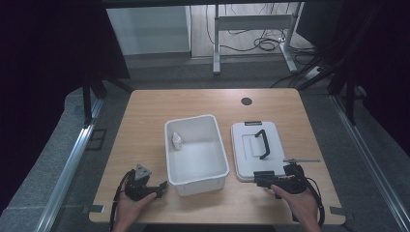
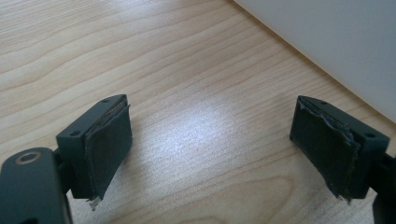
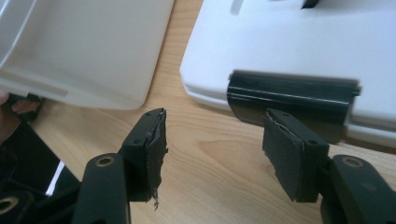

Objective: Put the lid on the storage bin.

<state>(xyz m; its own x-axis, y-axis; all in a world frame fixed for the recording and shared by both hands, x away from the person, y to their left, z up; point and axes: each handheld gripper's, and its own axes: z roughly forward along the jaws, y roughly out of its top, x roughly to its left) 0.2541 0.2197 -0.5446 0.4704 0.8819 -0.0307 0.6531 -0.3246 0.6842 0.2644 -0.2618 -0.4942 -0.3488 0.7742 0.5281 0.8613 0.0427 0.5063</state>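
Note:
An open white bin (image 1: 200,184) stands mid-table with a small white bottle (image 1: 177,140) upright in its far left corner. To its right lies a white lid (image 1: 246,154) with a black handle (image 1: 262,143). My left gripper (image 1: 163,185) rests near the bin's front left corner, open and holding nothing. In the left gripper view the left gripper (image 2: 210,140) hovers over bare wood with the bin wall (image 2: 336,42) at the upper right. My right gripper (image 3: 212,149) stands open just short of the lid's (image 3: 289,37) black latch (image 3: 289,95), with the bin (image 3: 93,51) to its left.
The wooden table (image 1: 145,125) has a round cable hole (image 1: 246,101) at the back. Metal rails (image 1: 67,169) run along both sides. Beyond the table stand a desk frame (image 1: 217,43) and floor cables (image 1: 263,44).

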